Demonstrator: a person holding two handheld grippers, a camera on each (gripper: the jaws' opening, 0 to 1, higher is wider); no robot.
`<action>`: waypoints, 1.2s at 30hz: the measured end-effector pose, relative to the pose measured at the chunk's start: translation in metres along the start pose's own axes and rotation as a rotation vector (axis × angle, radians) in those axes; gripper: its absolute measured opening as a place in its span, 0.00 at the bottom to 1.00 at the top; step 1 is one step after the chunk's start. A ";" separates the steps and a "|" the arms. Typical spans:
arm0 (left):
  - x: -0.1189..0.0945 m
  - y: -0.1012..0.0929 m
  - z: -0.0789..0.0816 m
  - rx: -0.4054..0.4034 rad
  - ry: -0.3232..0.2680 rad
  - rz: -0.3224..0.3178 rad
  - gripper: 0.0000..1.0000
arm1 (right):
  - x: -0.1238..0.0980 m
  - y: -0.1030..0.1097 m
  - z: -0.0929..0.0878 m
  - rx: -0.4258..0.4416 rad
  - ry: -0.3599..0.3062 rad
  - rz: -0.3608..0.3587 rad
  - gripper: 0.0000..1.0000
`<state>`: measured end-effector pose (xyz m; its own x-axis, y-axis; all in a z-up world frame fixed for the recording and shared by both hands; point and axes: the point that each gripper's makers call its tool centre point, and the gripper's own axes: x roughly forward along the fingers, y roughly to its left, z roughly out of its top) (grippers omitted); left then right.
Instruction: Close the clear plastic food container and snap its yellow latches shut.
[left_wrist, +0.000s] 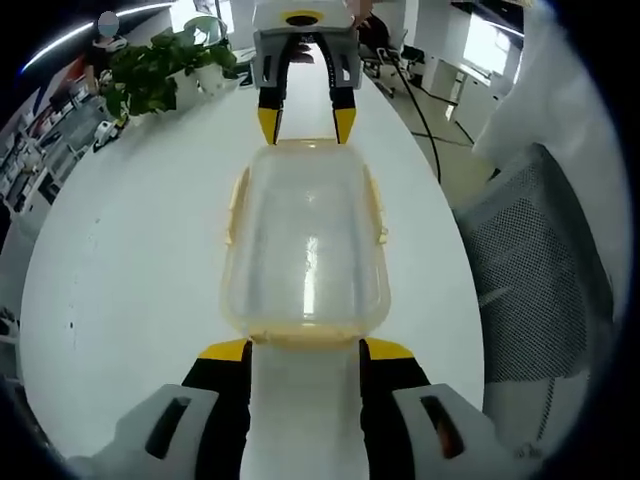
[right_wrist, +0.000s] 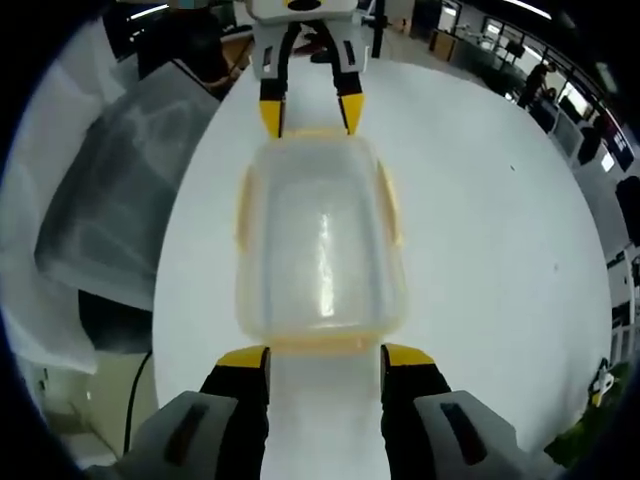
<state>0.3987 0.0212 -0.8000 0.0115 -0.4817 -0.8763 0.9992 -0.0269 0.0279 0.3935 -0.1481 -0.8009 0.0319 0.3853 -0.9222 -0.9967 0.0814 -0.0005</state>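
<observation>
Container (left_wrist: 305, 245), clear plastic, rectangular with rounded corners, lid seated on top, resting on a white table (left_wrist: 130, 270) between the two grippers; long axis runs straight from one gripper to the other

Latches (left_wrist: 236, 205), yellow, one along each long side and one at each short end; whether any is already snapped down cannot be told from these pictures

Left gripper (left_wrist: 305, 350), jaws apart and holding nothing, yellow tips standing to either side of the near short end, close to or just touching its corners; that end latch lies between them, straight ahead along the jaw line

Right gripper (right_wrist: 325, 356), likewise spread and empty, tips flanking the opposite short end; in the left gripper view it stands at the far end of the container, pointing back toward the left one

Relation governing the next move, as judged: each gripper faces one short end head-on, equally near, so each end latch falls to the gripper beside it; the long-side latches lie off to the sides of both jaw lines and would call for a turn

Potted plant (left_wrist: 160, 65), green, near the far edge of the table; mesh office chair (left_wrist: 540, 260) beside the table's long edge
</observation>
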 end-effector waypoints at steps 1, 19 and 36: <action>0.000 0.000 -0.001 -0.003 -0.001 0.002 0.44 | 0.000 0.000 0.000 0.004 -0.002 -0.001 0.47; -0.016 0.000 -0.006 -0.180 -0.063 0.051 0.42 | -0.018 0.000 0.005 0.211 -0.076 -0.034 0.46; -0.022 0.008 0.007 -0.580 -0.183 0.088 0.45 | -0.023 -0.022 0.007 0.726 -0.106 -0.104 0.35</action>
<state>0.4058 0.0251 -0.7773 0.1397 -0.6045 -0.7843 0.8530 0.4757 -0.2148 0.4151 -0.1519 -0.7769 0.1672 0.4266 -0.8888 -0.6890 0.6954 0.2042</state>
